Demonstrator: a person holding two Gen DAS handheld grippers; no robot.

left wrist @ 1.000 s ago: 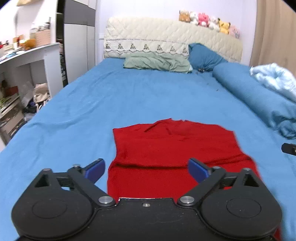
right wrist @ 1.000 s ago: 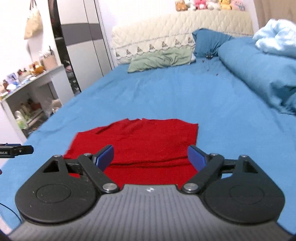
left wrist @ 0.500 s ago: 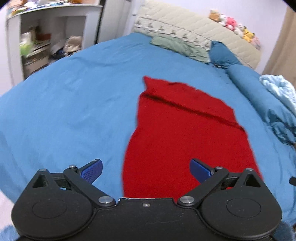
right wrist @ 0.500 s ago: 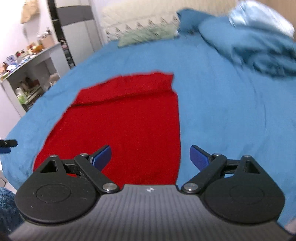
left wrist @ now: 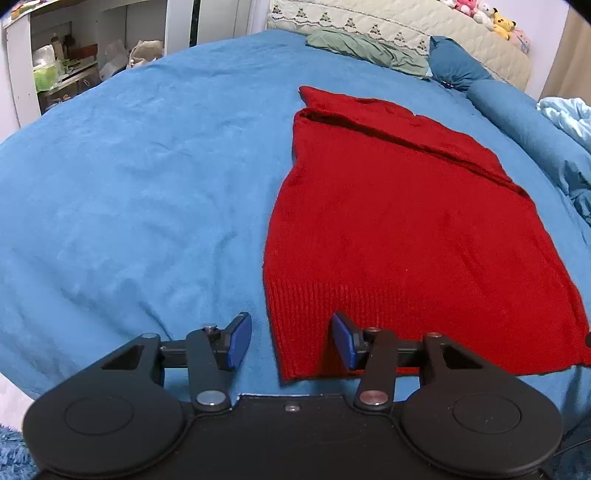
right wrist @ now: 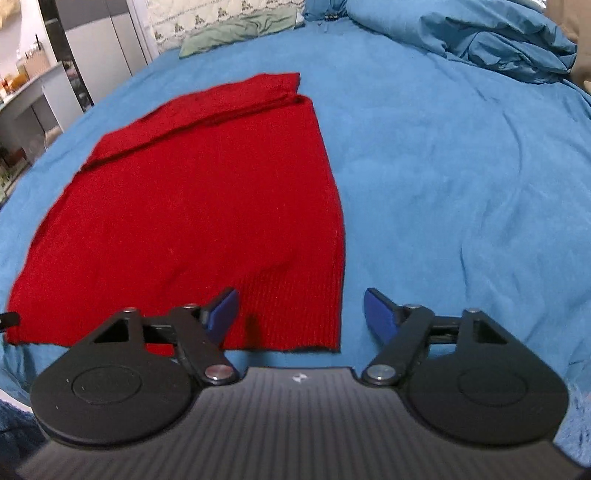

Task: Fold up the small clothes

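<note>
Your left tool (left wrist: 291, 341) is spread wide at the near-left corner of the red sweater (left wrist: 399, 221), one blue finger over the blue bed sheet (left wrist: 129, 184) and the other over the ribbed hem, gripping nothing. The sweater lies flat on the bed with its hem toward you and a folded band across its far end, well short of the green pillow (left wrist: 365, 51). Your right tool (right wrist: 301, 317) is likewise wide and empty, straddling the near-right hem corner of the sweater (right wrist: 207, 206).

blue bedsheet (left wrist: 129, 192), green pillow (left wrist: 365, 50), plush toys (left wrist: 495, 16), shelves (left wrist: 55, 74)
</note>
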